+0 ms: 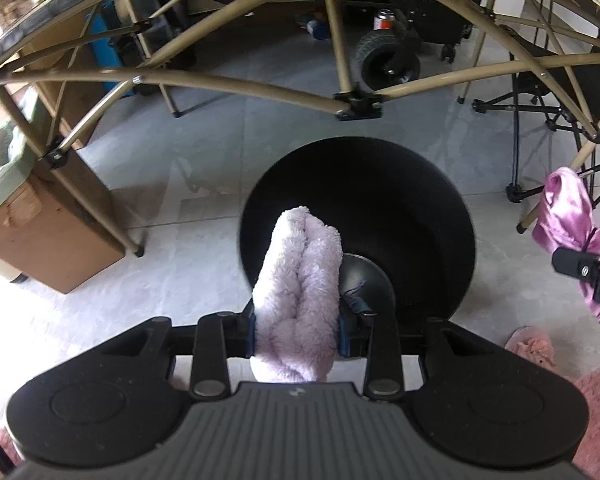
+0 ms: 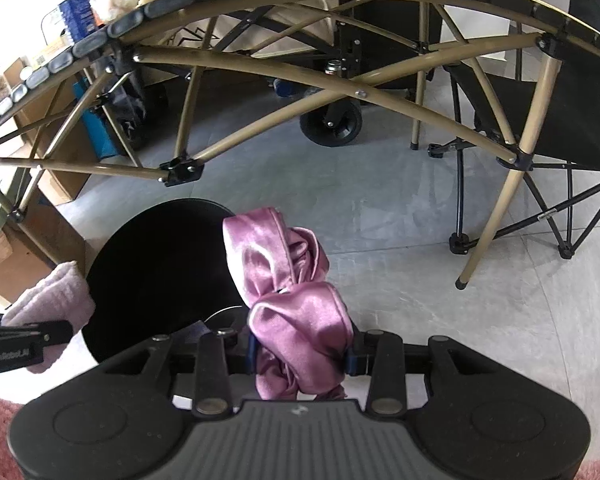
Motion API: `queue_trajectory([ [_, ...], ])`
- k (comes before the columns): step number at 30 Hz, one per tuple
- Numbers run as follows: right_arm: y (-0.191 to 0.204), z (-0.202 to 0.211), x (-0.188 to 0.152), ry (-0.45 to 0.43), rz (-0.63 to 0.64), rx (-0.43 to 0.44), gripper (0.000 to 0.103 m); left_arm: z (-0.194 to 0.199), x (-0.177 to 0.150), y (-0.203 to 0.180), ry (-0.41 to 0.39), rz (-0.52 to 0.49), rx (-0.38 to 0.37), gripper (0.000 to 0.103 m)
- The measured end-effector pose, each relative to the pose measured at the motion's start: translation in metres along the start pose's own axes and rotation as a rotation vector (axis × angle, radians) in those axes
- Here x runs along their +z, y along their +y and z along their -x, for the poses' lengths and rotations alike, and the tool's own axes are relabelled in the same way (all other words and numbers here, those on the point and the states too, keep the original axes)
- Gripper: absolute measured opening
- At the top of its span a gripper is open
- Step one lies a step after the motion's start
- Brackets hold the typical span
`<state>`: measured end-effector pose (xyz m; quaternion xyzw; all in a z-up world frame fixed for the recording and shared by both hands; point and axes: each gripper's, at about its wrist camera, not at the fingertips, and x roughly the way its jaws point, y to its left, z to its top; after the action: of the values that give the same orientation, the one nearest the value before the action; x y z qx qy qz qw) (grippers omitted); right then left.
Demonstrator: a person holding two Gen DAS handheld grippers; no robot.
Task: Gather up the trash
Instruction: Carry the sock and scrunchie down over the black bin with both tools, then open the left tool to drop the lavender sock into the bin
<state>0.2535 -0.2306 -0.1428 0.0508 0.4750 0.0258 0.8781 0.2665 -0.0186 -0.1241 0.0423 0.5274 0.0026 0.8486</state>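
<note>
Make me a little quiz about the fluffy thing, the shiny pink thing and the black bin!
1. True or false: the left gripper holds a fluffy pale cloth.
2. What does the right gripper hold? A) a can B) a shiny pink cloth C) nothing
3. Fill in: the fluffy cloth hangs over the open black ____.

Key
1. True: the pads press on it from both sides.
2. B: the pink cloth is pinched between the fingers, beside the bin's rim.
3. Bin: it stands on the grey floor by the tan folding table.
</note>
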Motion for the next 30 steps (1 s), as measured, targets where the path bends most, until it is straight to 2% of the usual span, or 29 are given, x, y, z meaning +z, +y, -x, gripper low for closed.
queue_trajectory([
  [8, -0.004, -0.006, 0.001, 0.009, -0.01, -0.015, 0.036, -0.016, 0.018, -0.017, 0.032, -0.004, -0.026, 0.035],
  [30, -0.01, -0.019, 0.003, 0.041, -0.02, -0.046, 0.036, -0.055, 0.048, -0.04, 0.164, 0.121, -0.072, 0.035],
])
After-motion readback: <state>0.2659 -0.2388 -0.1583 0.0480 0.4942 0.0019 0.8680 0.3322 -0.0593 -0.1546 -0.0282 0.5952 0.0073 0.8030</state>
